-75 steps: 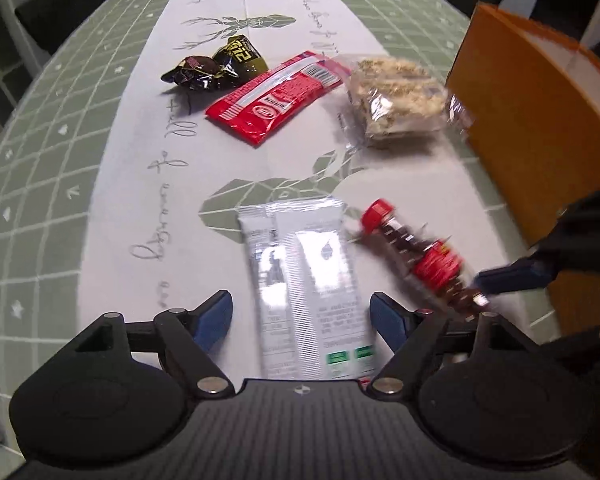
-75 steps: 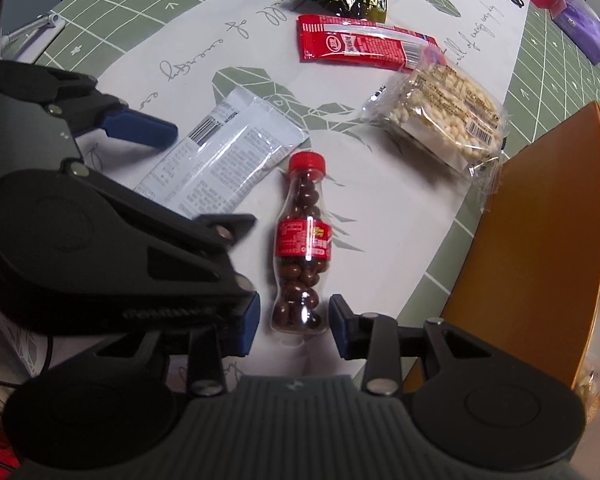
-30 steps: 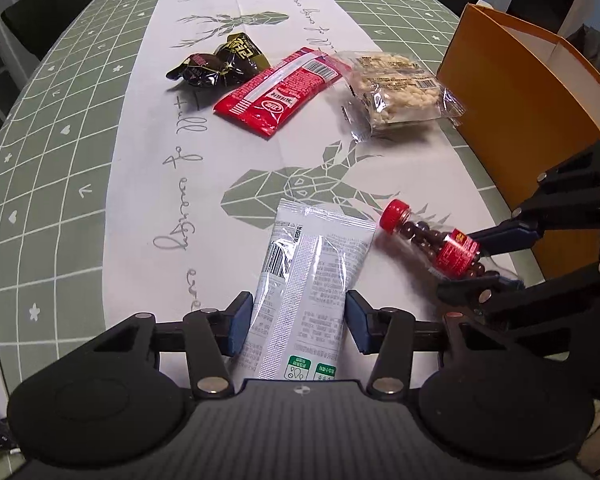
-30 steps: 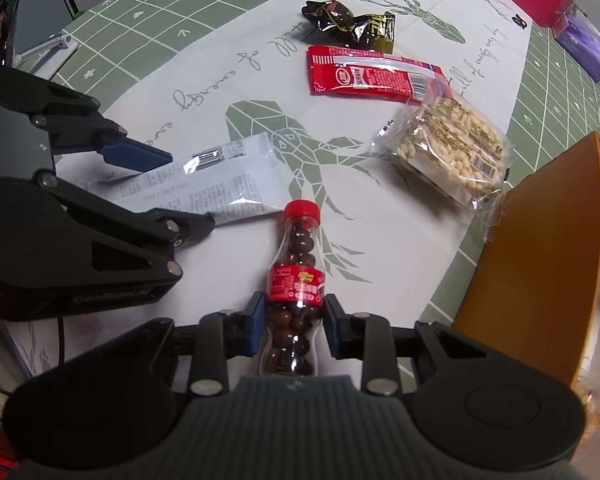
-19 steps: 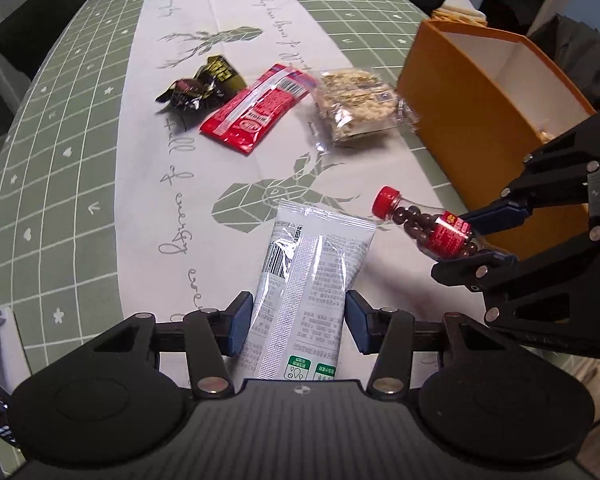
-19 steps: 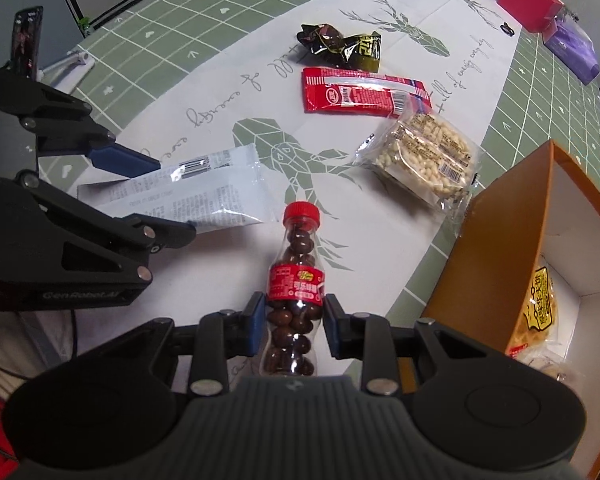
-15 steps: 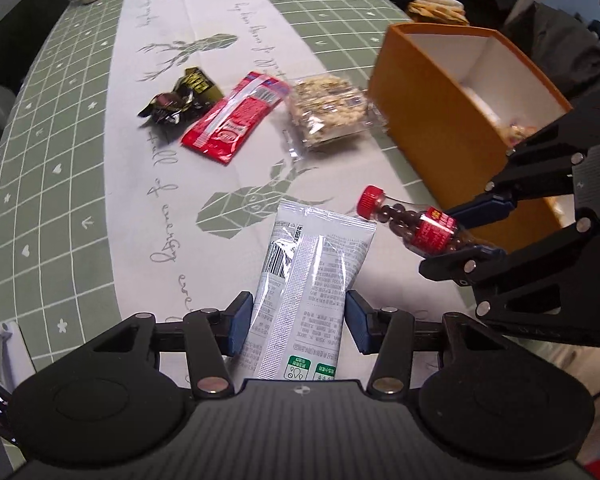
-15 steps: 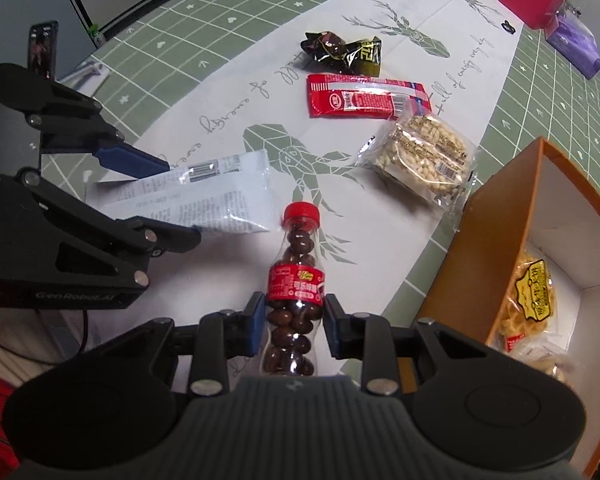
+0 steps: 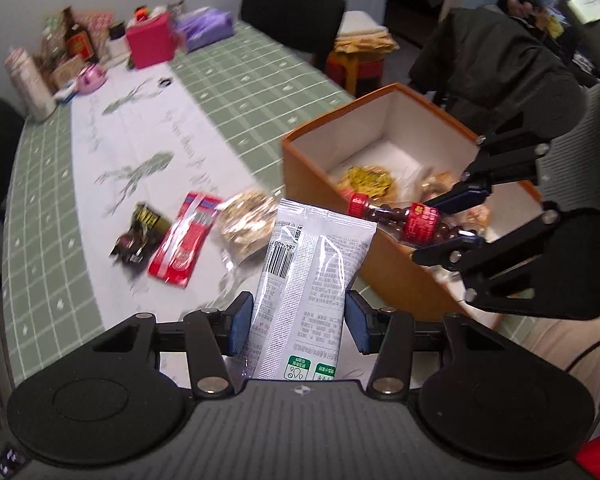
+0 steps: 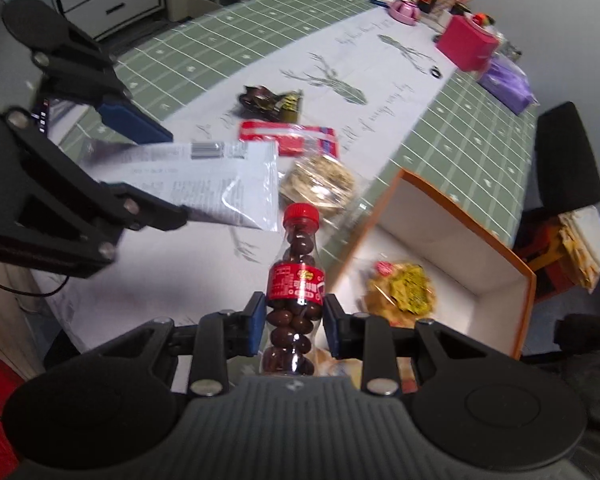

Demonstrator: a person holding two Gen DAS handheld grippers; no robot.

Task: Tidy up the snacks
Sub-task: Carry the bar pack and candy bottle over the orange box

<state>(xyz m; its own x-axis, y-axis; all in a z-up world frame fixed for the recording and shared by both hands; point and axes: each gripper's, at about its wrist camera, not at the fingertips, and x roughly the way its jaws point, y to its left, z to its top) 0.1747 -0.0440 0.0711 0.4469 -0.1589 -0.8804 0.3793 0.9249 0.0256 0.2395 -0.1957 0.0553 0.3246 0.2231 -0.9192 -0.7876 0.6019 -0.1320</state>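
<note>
The green-checked tabletop [image 9: 220,80] carries an open orange box [image 9: 380,264] already holding snack bags. The left gripper [image 9: 296,320] has its jaws clamped on a silver packet [image 9: 312,272], raised beside the box. The right gripper [image 10: 294,326] pinches a small candy bottle [image 10: 296,280] above the box's opening.

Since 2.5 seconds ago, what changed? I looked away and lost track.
The left gripper closed on the white packet and lifted it. The right gripper closed on the candy bottle and carried it over the orange box. The dark wrapper, red packet and rice cake stayed on the table.
</note>
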